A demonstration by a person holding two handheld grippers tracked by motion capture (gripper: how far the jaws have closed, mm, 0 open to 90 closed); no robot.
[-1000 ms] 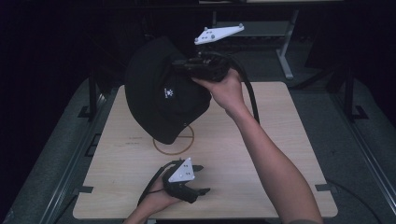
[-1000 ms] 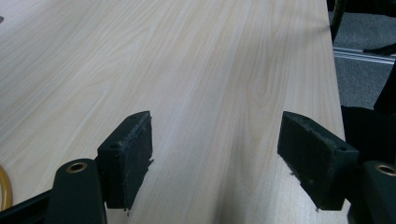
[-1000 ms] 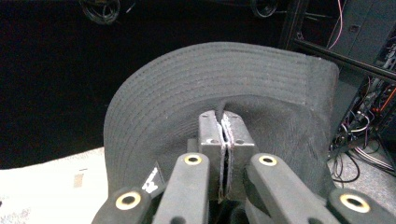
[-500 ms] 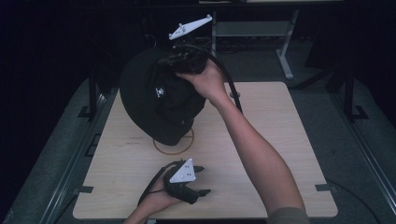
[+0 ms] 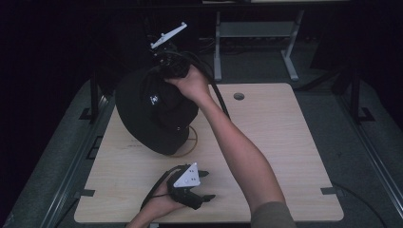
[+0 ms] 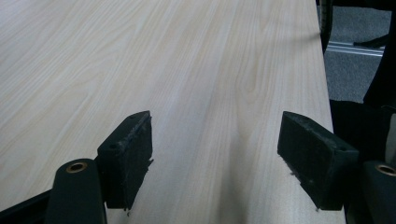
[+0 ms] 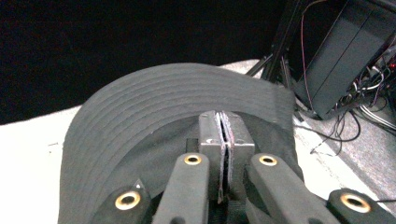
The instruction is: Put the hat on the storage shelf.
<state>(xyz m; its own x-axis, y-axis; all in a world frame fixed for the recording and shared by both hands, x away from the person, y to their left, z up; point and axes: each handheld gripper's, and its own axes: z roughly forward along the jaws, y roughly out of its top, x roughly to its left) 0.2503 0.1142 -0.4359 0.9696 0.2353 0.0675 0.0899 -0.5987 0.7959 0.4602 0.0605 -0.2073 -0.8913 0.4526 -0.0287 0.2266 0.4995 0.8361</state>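
Leftward across the high view the right gripper (image 5: 167, 70) has carried the black hat (image 5: 152, 111), now hanging below it over the table (image 5: 285, 142) (pinched at its edge so it dangles freely). Nearer the person, the left gripper (image 5: 202, 185) rests. Its own view shows wide, empty jaws above bare wood. From the right gripper view, pads (image 7: 210, 135) clamp the hat's stitched brim (image 7: 154, 98), ribbed and limp.

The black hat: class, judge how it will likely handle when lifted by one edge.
The black hat is probably floppy: it droops below the right gripper pinching its brim. It is likely light, since one pinch carries it. Being soft cloth, it is unlikely to roll.
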